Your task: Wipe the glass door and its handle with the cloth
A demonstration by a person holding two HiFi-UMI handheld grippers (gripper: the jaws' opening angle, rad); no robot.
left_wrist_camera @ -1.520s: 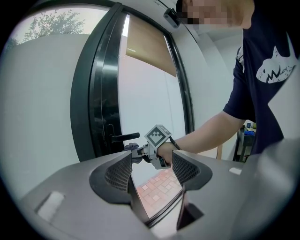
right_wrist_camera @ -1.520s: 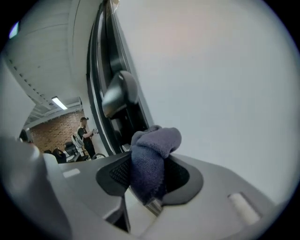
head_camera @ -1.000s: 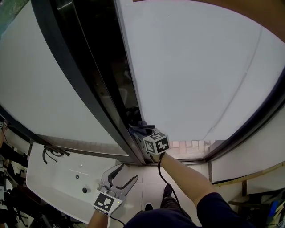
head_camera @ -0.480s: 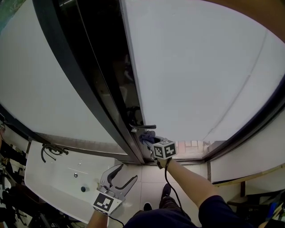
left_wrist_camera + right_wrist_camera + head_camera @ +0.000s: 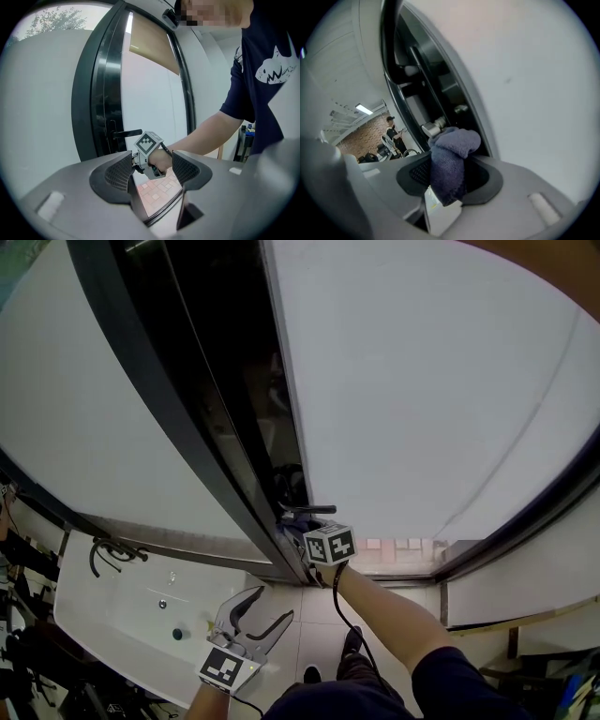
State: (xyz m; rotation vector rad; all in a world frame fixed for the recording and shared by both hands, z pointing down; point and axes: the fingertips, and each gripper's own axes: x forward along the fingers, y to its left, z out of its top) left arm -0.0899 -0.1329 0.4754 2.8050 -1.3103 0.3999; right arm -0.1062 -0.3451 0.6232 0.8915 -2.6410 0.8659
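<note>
The frosted glass door (image 5: 422, 381) stands in a dark frame, with its black lever handle (image 5: 312, 510) near the bottom of the head view. My right gripper (image 5: 302, 529) is right under the handle, shut on a bunched blue-purple cloth (image 5: 451, 161). In the right gripper view the cloth top sits against the door's edge next to the handle's metal spindle (image 5: 433, 127). My left gripper (image 5: 255, 613) hangs lower left, open and holding nothing. In the left gripper view the handle (image 5: 127, 133) shows just above the right gripper's marker cube (image 5: 148, 143).
A white basin (image 5: 112, 615) with a dark tap (image 5: 111, 554) lies at the lower left, close to the left gripper. Pale floor tiles (image 5: 323, 624) lie below the door. A person (image 5: 392, 130) stands far off in the right gripper view.
The right gripper with the cloth dipped down and to the right below the handle, then came back up and left against the handle's base. The left gripper has stayed put.
</note>
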